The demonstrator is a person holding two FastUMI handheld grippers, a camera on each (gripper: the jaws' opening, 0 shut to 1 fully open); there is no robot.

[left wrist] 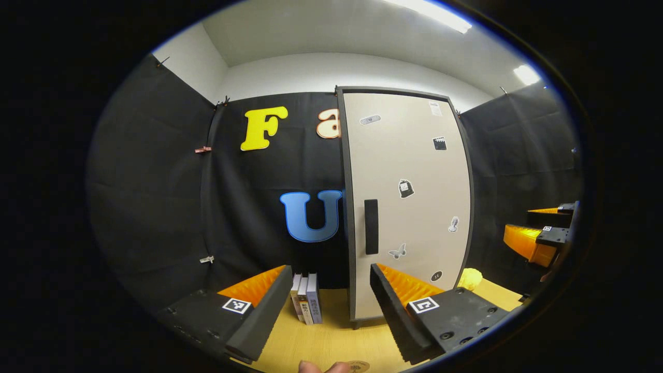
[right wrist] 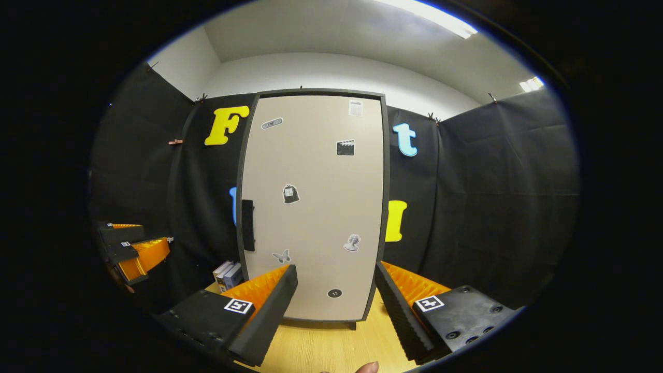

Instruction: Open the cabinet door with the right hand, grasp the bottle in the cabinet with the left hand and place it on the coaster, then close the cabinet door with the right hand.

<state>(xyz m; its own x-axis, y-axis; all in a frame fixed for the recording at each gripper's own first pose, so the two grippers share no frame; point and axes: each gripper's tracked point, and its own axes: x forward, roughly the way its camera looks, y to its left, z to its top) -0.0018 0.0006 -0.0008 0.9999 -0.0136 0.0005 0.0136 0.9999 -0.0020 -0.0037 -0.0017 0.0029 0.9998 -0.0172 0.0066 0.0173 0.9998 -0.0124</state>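
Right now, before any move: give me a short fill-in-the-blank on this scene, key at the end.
1. The cabinet door is ____.
2. The door's dark handle sits near its ____ edge in the right gripper view.
3. The books stand to the ____ of the cabinet in the left gripper view.
4. The jaws of the left gripper and right gripper are both ____.

Missing words: closed; left; left; open
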